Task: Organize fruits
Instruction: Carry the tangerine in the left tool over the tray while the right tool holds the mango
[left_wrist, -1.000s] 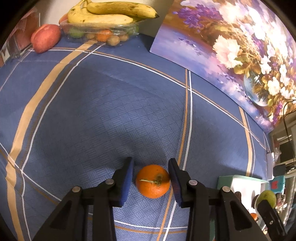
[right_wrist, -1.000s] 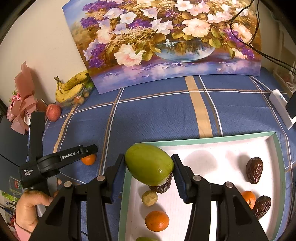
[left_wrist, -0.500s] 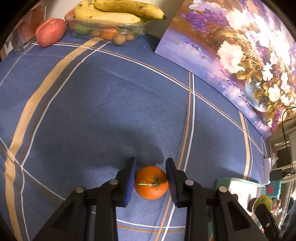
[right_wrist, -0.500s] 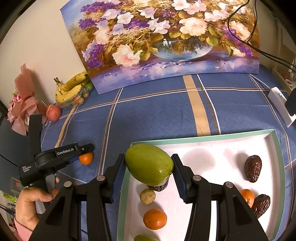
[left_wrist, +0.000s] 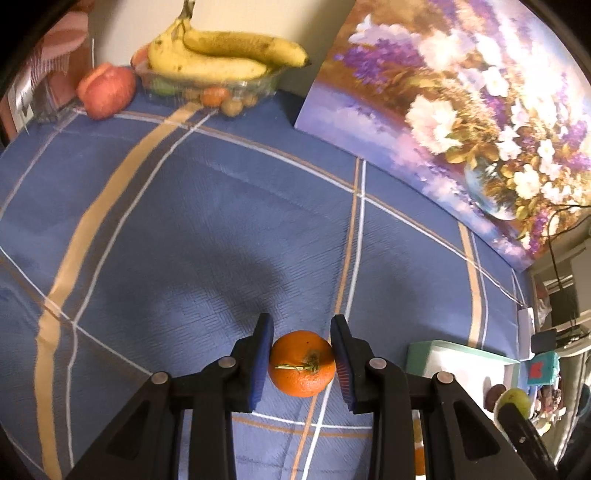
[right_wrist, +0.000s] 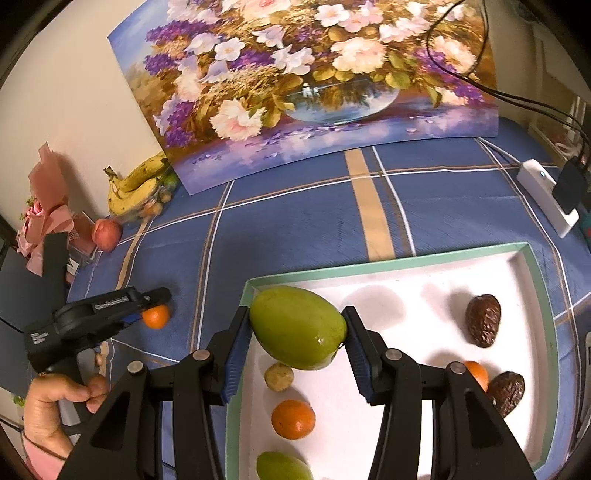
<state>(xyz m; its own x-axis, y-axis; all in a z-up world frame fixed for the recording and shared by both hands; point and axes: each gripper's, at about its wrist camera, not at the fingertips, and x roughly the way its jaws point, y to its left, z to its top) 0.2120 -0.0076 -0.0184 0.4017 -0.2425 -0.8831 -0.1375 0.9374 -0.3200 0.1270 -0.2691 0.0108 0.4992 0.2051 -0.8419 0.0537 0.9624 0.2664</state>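
Two grippers, each loaded with one fruit.

Left wrist view: left gripper (left_wrist: 302, 360) has its jaws clamped on a small orange (left_wrist: 302, 363), blue pads pressed to both sides, stem end facing the camera. Jaws closed in on it within the last second; the fruit looks just clear of the blue checked cloth (left_wrist: 184, 229) on the desk, though I can't confirm a gap. Side grip across the widest part makes sense: a round fruit won't roll out. At 11 o'clock, far end of the desk: bananas (left_wrist: 221, 55) on a clear fruit tub (left_wrist: 207, 86), red apple (left_wrist: 107, 90) just beside it at 10. Flower painting (left_wrist: 461, 110) leans at 1–2 o'clock. Tray corner (left_wrist: 454, 356) shows at 4 o'clock, likely the drop target.

Right wrist view: right gripper (right_wrist: 298, 336) jaws are clamped on a green mango (right_wrist: 297, 326), held above the near-left corner of the white tray (right_wrist: 388, 264). Probably parked there pending placement. On the tray: a tangerine (right_wrist: 293, 419) at 6, a small tan fruit (right_wrist: 279, 376) just under the mango, a second green fruit (right_wrist: 282, 467) at the bottom edge, two dates (right_wrist: 483, 320) and another small orange fruit (right_wrist: 477, 373) at 3–4. The person's hand (right_wrist: 55, 402) at 8 o'clock works the left gripper's handle; the orange shows at its tip, well left of the tray.
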